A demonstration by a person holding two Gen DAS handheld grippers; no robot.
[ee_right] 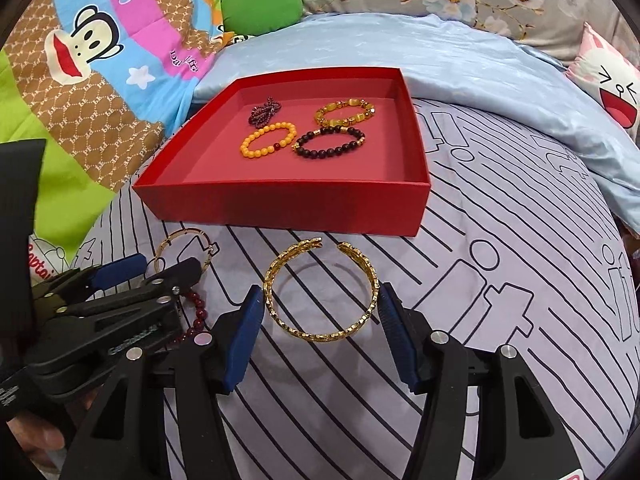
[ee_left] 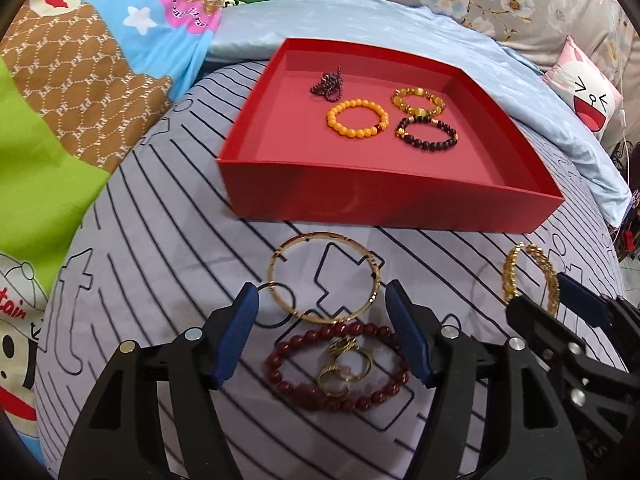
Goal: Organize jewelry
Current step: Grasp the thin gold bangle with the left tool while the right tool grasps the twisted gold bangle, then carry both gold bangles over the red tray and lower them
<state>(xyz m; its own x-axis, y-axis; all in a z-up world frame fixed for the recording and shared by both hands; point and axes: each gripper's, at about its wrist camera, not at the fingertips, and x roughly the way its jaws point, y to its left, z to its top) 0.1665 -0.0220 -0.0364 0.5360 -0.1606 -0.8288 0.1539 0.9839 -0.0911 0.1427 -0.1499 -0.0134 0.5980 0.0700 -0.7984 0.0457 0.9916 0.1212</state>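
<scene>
Jewelry – gold bangle (ee_left: 325, 278) between spread left fingers (ee_left: 240, 340); right fingers (ee_right: 244, 344) spread – quilt (ee_right: 100, 120) reads "PF".

You see a red box (ee_left: 384, 196) with a paler pinkish-red floor; in it lie an orange bead bracelet (ee_left: 357, 119), a yellow-gold bead bracelet (ee_left: 418, 103), a black bead bracelet (ee_left: 427, 135) with gold accents, and a dark maroon bead chain (ee_left: 329, 83). In front of it the sheet (ee_left: 168, 264) is pale lilac-grey with thin black stripes and outlined letters; on it rest a plain gold bangle (ee_left: 325, 278), a textured gold cuff (ee_right: 320, 290), a dark red bead bracelet (ee_left: 340, 364) and gold rings (ee_left: 346, 364). Both grippers have blue pads (ee_right: 240, 344) on black frames; behind, the blanket (ee_left: 380, 16) is light blue and the quilt (ee_right: 80, 80) is a cartoon print in green, brown, pink and blue.
</scene>
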